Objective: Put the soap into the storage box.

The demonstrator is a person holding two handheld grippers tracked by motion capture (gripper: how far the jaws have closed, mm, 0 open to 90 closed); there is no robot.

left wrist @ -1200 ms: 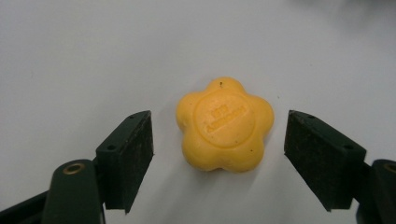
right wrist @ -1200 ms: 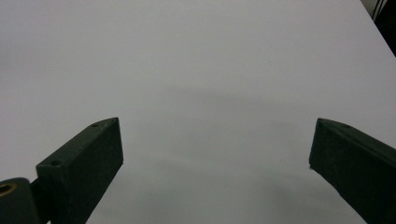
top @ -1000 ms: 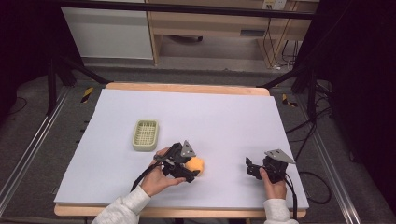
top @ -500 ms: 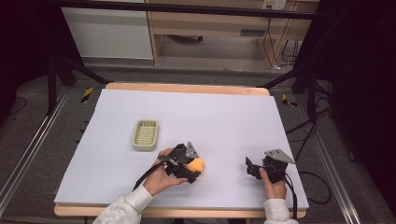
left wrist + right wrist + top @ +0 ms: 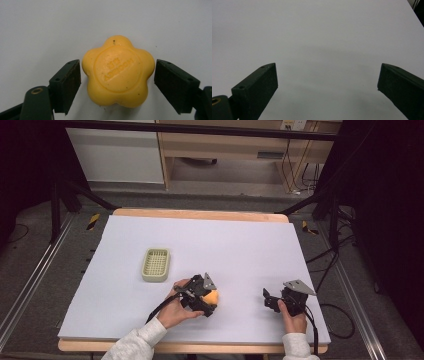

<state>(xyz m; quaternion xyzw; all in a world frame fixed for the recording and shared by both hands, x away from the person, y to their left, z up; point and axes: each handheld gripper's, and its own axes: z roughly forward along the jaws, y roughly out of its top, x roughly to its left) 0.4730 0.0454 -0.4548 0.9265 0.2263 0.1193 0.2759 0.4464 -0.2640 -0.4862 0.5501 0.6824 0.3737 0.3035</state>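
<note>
- A pale lilac-white tabletop (image 5: 250, 245) with a wooden edge (image 5: 200, 214) stands on a grey floor (image 5: 30, 250).
- Behind it stand a white cabinet (image 5: 117, 155) and a light wooden shelf unit (image 5: 225, 160).
- Black cables (image 5: 330, 265) trail over the floor at the right.
- Both far corners of the room are dark.
</note>
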